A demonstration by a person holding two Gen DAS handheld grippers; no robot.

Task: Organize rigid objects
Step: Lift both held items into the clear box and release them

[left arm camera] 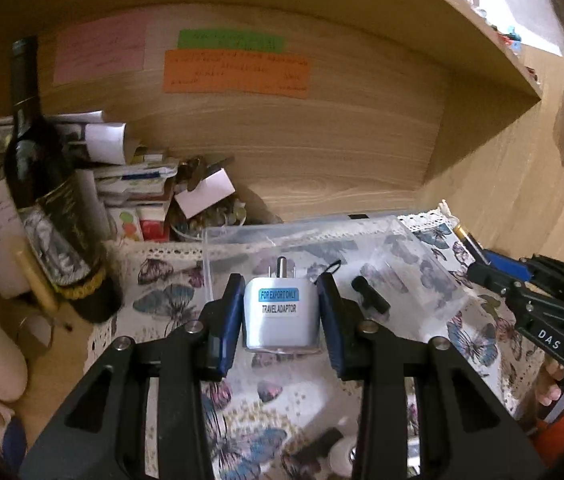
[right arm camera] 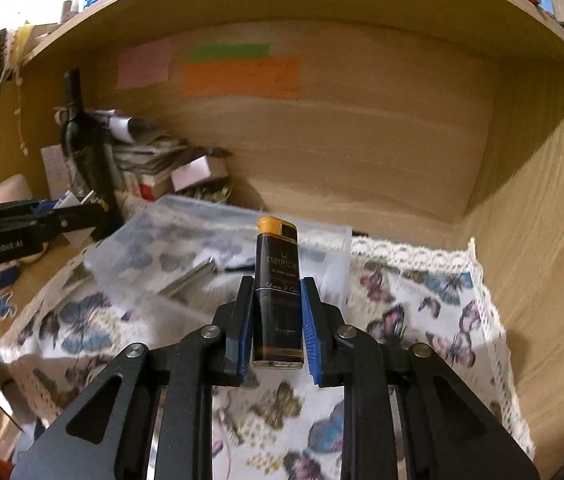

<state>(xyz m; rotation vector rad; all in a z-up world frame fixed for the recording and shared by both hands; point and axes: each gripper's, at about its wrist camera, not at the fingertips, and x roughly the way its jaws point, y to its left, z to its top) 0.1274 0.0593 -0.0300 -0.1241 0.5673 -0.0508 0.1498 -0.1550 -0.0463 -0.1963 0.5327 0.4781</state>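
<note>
My left gripper (left arm camera: 280, 280) is shut on a silver travel adaptor (left arm camera: 280, 318), its pins pointing away, held above a clear plastic box (left arm camera: 302, 236) on the butterfly cloth (left arm camera: 169, 304). A small black piece (left arm camera: 370, 298) lies in the box to the right of the adaptor. In the right wrist view my right gripper (right arm camera: 277, 282) is shut on a black lighter with a gold cap (right arm camera: 277, 280), held upright above the cloth (right arm camera: 414, 300) near the box (right arm camera: 185, 240). A metal rod (right arm camera: 189, 276) lies in the box. The left gripper (right arm camera: 41, 220) shows at the left edge.
A dark wine bottle (left arm camera: 41, 184) stands at the back left beside stacked papers (left arm camera: 129, 184) and a jar of small items (left arm camera: 209, 216). Coloured notes (left arm camera: 237, 70) are stuck to the wooden back wall. The shelf's right wall (right arm camera: 542, 240) runs close by. The right gripper (left arm camera: 522, 292) is at right.
</note>
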